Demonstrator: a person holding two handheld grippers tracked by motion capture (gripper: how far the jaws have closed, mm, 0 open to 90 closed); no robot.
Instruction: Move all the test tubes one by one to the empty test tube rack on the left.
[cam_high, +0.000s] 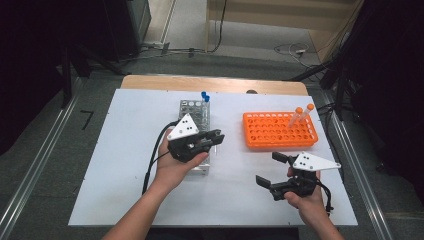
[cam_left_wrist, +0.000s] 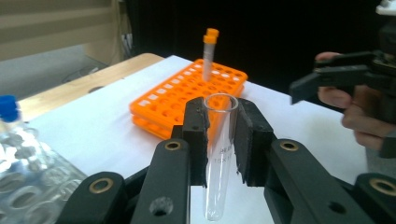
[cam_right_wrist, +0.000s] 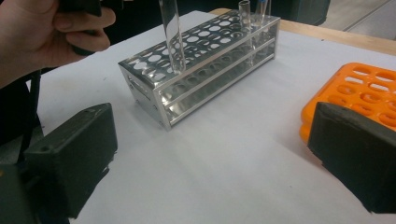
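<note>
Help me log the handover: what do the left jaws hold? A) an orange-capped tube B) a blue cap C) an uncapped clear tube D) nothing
C: in the left gripper view the left gripper jaws clamp a clear tube whose open rim has no cap.

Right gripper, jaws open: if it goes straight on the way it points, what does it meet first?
Probably the metal rack. It lies ahead between the right gripper's open jaws, with bare white table before it; depth is unclear.

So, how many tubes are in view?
5. Two orange-capped tubes stand in the orange rack, two blue-capped tubes in the metal rack, one uncapped tube in the shut left gripper. None looks hidden.
</note>
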